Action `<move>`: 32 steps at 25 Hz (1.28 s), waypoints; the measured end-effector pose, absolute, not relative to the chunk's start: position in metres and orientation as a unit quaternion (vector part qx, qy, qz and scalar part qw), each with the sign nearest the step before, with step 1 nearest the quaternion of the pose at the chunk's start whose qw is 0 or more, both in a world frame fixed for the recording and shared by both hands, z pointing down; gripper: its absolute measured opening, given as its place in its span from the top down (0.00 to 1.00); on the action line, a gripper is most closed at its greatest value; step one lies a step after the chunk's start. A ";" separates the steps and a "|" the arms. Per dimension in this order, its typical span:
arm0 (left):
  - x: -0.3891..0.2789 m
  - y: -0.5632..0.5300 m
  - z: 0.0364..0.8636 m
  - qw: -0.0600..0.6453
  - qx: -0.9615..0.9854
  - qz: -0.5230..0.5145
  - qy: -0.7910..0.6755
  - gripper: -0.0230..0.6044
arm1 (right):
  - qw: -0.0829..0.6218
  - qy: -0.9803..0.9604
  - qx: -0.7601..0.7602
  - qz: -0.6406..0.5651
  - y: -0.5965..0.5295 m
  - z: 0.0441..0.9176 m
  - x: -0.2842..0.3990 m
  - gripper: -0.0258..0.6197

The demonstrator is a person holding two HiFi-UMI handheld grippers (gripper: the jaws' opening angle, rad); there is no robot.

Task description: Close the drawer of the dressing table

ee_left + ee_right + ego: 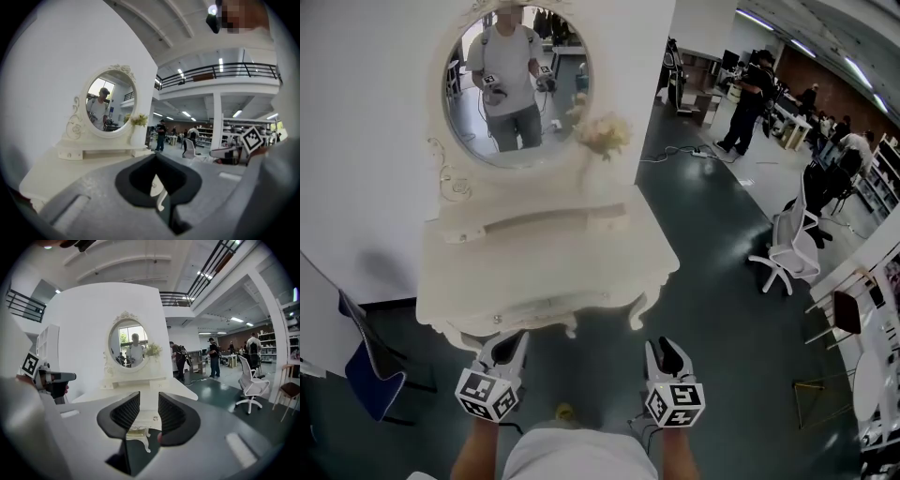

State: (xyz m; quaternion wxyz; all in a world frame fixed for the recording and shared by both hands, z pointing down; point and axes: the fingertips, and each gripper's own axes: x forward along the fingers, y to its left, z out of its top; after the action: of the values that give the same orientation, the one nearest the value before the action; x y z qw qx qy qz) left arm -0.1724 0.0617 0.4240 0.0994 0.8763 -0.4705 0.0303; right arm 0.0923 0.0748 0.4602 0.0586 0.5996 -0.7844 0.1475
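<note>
The white dressing table (544, 262) stands against the wall with an oval mirror (517, 80) and a flower vase (602, 134) on it. Its drawer front (539, 306) runs along the near edge; how far out it stands is unclear from above. My left gripper (510, 339) hovers just before the table's front left, jaws together. My right gripper (666, 349) hangs before the front right corner, open and empty. In the right gripper view the drawer front with a small knob (155, 418) shows between the open jaws of the right gripper (149, 411). The left gripper (155, 161) points at the tabletop (70, 164).
A blue chair (361, 370) stands left of the table. A white office chair (792, 248) and a brown chair (848, 314) are to the right on the dark floor. A person (745, 103) stands farther back among desks. A cable lies on the floor (675, 152).
</note>
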 end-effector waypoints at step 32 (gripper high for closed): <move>-0.168 -0.162 0.462 0.135 0.866 0.053 -0.479 0.97 | 0.089 -0.798 0.571 0.173 -0.170 0.498 0.087 0.79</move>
State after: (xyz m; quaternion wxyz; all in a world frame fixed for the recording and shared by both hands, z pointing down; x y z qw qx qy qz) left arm -0.1677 -0.1617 0.4622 0.1346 0.8659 -0.4788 0.0529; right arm 0.0866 -0.1697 0.4982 0.0890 0.5706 -0.7978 0.1730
